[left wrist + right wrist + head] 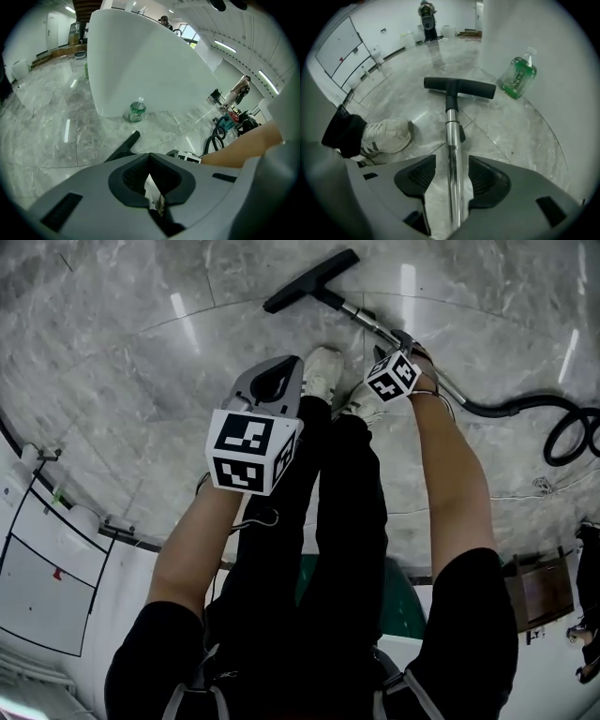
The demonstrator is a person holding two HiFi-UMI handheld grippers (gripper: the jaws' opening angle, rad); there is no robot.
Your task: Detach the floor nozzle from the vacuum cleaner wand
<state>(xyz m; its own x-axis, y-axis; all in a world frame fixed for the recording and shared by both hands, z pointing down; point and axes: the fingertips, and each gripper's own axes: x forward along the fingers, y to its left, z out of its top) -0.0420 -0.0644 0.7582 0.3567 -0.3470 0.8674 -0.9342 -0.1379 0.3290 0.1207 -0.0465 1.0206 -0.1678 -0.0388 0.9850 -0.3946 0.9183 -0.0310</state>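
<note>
The black floor nozzle lies on the grey marble floor, joined to the chrome wand, which runs back toward me. In the right gripper view the nozzle lies straight ahead. The wand passes between the open jaws of my right gripper, and the pads stand clear of it on both sides. In the head view that gripper hangs low over the wand, pointing down. My left gripper is higher and to the left, above my shoes. It is shut, with an end of the nozzle just beyond it.
A black hose coils on the floor at right. My white shoes stand just left of the wand. A green soap bottle stands by a white column beyond the nozzle. A white wall and wooden furniture lie behind me.
</note>
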